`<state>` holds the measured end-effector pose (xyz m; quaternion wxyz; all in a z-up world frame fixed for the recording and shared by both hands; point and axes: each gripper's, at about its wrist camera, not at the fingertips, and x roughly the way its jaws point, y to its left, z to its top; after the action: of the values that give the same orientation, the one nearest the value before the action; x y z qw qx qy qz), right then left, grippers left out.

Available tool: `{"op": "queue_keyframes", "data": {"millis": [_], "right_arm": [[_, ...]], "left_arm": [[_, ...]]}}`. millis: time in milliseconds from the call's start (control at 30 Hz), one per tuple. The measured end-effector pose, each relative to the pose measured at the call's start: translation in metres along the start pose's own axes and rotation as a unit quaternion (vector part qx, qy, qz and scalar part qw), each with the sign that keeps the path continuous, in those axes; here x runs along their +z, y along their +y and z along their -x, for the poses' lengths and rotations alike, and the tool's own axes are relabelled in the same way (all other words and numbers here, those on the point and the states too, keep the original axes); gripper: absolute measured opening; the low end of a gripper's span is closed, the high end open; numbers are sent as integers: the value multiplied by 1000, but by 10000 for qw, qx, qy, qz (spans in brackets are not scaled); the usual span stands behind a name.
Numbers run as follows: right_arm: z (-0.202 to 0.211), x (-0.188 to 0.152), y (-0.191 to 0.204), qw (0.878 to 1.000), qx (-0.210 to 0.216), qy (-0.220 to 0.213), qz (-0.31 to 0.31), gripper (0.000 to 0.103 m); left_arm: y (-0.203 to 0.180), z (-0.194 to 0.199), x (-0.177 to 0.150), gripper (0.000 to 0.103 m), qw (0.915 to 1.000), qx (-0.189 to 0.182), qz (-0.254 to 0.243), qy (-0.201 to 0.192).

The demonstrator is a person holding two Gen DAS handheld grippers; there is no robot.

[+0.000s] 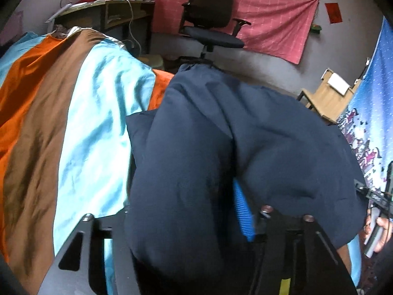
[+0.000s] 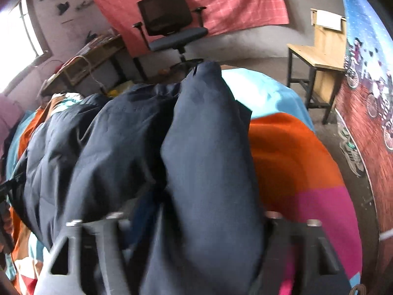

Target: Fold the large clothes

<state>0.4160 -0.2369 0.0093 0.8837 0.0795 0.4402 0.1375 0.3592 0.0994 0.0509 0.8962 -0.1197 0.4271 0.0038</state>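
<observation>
Writing: none legible in either view; red paper on wall (image 1: 333,12) too small to read; picture print on hanging blue cloth (image 2: 363,78) shows bicycles, no readable text.
Garment: navy garment (image 1: 235,132), bulky, draped over both tools, far end lying on bed cover (image 1: 81,113) striped orange, brown, light blue; same garment in right view (image 2: 201,152), over orange and pink panels of cover.
Left tool: left tool (image 1: 194,223) pointing forward and slightly down over bed; fabric bunched between the fingers; one blue ribbed pad (image 1: 242,211) showing at the fold, other finger buried; clamped on navy garment as far as visible.
Right tool: right tool (image 2: 191,223) aimed along the bed, both finger mounts flanking a thick fold of cloth; fingertips fully covered; closure not discernible.
Hand: right hand (image 1: 378,231) at the left view's right edge, gripping a handle, partly cut off.
Hidden: garment type undetermined; collar, sleeves or legs not distinguishable; motion blur on tool mounts in right view.
Background: black office chair (image 1: 211,24) before pink wall cloth (image 1: 265,17); cluttered tabletop (image 1: 103,5); wooden chair (image 2: 319,49).
</observation>
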Motion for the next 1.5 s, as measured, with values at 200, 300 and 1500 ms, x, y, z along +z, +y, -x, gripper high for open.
{"op": "queue_keyframes", "data": {"millis": [200,300,1500], "right_arm": [[8,0,11,9996,-181,-86,176,90],[15,-2,15,9992,-251,-192,260,96],[64,-18,56,9957,89,-745,535,103]], "left_arm": [[-3,4,-8,60,9996,273,68,-7],[-6,9,-14,63,9993,368,116,-17],[-13,74,4,102,9994,47,-157,-315]]}}
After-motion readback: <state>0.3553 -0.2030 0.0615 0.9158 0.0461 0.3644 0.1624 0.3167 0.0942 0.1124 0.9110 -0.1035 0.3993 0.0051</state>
